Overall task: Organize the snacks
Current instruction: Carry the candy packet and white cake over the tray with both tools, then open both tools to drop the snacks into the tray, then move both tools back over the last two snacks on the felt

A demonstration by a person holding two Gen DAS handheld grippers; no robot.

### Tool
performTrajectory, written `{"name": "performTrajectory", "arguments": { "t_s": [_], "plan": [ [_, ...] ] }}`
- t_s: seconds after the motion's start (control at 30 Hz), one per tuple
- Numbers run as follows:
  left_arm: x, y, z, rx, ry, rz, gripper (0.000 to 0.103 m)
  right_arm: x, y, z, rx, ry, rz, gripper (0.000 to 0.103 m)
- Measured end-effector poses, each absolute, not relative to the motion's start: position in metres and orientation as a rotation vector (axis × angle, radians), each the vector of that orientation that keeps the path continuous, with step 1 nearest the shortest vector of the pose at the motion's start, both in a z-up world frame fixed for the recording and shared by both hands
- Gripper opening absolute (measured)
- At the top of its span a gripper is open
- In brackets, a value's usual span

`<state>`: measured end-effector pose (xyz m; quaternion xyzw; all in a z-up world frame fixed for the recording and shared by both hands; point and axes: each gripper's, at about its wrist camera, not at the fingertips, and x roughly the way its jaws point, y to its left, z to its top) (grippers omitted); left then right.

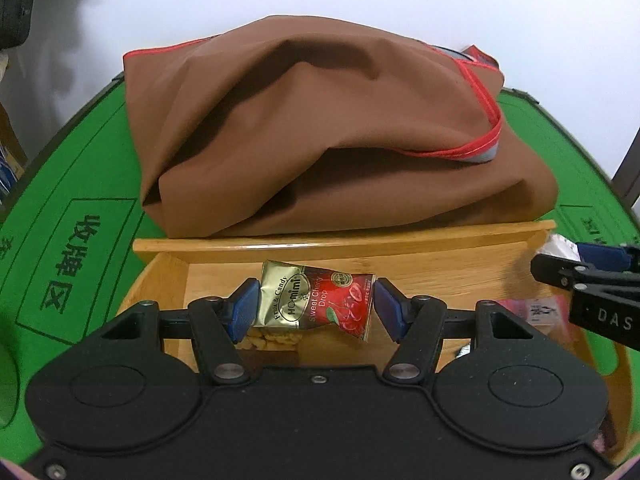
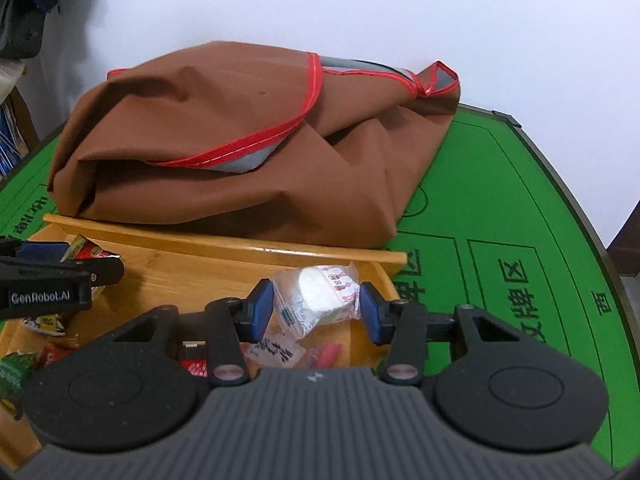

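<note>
Each gripper holds one snack above the wooden tray [image 1: 344, 245] at the worktop's [image 2: 500, 208] near edge: the left gripper [image 1: 314, 306] has its jaws closed on the ends of a cherry candy packet [image 1: 316, 300], long axis running jaw to jaw, and the right gripper [image 2: 317, 308] pinches a clear-wrapped white sweet [image 2: 320, 296]. One brown cloth bag [image 1: 320, 132] lies straight ahead just beyond the tray's far rim, about equally near both hands. At least five more snacks lie in the tray, though some are hidden.

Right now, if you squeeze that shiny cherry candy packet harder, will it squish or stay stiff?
Probably squish: the cherry candy packet is thin foil, already creased and bent between the left tool's blue pads. It looks light, hanging above the wooden tray held only at its two ends. The glossy foil might slip if the hold loosens.
</note>
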<state>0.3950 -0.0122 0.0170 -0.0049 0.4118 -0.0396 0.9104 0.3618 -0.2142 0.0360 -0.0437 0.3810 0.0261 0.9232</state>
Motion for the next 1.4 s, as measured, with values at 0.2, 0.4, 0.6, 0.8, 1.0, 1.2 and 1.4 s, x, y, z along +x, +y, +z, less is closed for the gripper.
{"name": "performTrajectory", "arguments": {
  "t_s": [0.2,0.4,0.6,0.8,1.0,1.2,1.4],
  "plan": [
    [0.4,-0.015,0.004,-0.002,0.869,-0.071,0.061,0.37,-0.203,0.022,-0.116,0.81,0.056,0.05],
    [0.4,-0.018,0.002,0.018,0.864,-0.062,0.061,0.374,-0.197,0.013,-0.149,0.826,0.059,0.052],
    [0.4,-0.023,-0.001,0.024,0.86,-0.067,0.061,0.371,-0.193,0.014,-0.158,0.825,0.058,0.052],
    [0.401,-0.025,-0.001,0.033,0.854,-0.062,0.062,0.374,-0.194,0.013,-0.163,0.827,0.063,0.053],
    [0.393,-0.024,0.004,0.044,0.861,-0.051,0.069,0.367,-0.196,0.018,-0.128,0.824,0.099,0.068],
    [0.355,-0.024,0.033,0.096,0.789,-0.06,0.09,0.336,-0.193,0.036,-0.165,0.762,0.129,0.08],
    [0.305,-0.016,0.055,0.094,0.734,-0.075,0.101,0.292,-0.198,0.05,-0.164,0.715,0.156,0.09]
  ]
}}
